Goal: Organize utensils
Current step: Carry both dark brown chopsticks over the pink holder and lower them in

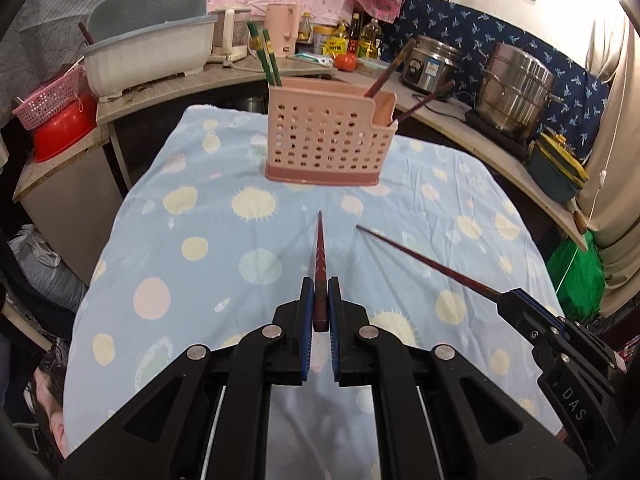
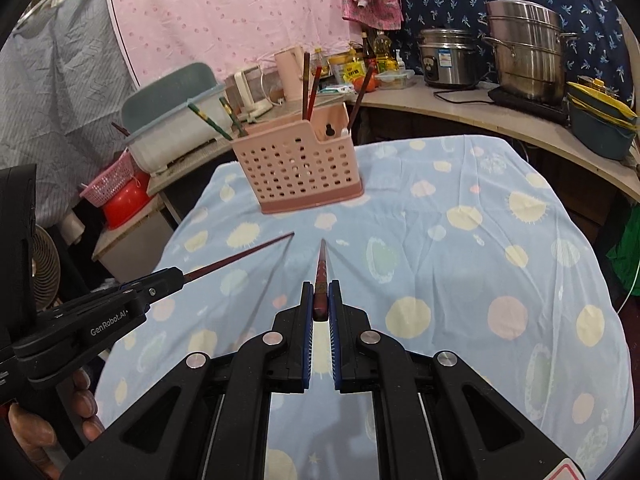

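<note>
The table, draped in a pale blue spotted cloth, carries little: the cloth ahead of me is bare apart from the pink perforated utensil holder standing upright toward its far edge. The holder is divided into compartments; two green chopsticks lean out of its left end and dark red ones rise from the right-hand section.

My left gripper is clenched on a dark red chopstick, held near its thick end, tip pointing forward and down at the cloth, well short of the holder. My right gripper is likewise clamped on a second red chopstick, tip in the same attitude. In the right wrist view the left gripper sits just beside, and the two tips lie near each other but apart.

Assessment: the pickup is complete and the carry is in hand. To deliver well, I should bring each tip above the rim before moving forward, tilt the sticks nearer to upright, and aim for the right-hand section with the matching red sticks. The sticks already leaning there could deflect an entry; I should go in one hand at a time and release only once the tip is inside.
</note>
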A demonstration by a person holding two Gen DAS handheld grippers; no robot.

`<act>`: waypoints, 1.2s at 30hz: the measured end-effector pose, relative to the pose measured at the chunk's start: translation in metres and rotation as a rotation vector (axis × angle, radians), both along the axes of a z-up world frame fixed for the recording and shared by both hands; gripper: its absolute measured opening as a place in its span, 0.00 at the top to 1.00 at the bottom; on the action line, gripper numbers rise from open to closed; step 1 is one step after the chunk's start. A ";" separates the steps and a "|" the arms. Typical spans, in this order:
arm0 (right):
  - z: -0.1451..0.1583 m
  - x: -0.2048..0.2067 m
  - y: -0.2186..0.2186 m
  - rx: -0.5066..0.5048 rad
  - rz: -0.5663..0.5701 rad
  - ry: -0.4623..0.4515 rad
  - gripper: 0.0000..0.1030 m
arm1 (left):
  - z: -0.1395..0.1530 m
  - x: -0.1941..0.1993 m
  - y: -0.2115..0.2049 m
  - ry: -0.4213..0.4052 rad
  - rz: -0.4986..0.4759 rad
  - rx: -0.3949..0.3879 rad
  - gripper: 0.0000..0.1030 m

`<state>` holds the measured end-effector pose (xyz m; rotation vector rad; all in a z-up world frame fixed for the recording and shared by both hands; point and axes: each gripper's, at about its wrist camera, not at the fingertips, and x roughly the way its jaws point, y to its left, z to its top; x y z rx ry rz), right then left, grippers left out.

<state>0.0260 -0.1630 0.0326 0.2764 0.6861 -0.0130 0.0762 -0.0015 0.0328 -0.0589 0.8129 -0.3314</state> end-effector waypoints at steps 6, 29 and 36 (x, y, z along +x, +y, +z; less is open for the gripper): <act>0.025 0.006 -0.003 0.003 0.001 -0.045 0.93 | 0.028 0.005 0.001 -0.041 -0.001 -0.011 0.93; 0.120 0.064 -0.008 -0.012 0.041 -0.226 0.93 | 0.133 0.054 -0.012 -0.241 -0.015 -0.007 0.93; 0.167 0.100 -0.005 -0.050 0.037 -0.333 0.93 | 0.178 0.086 -0.020 -0.340 -0.003 0.001 0.93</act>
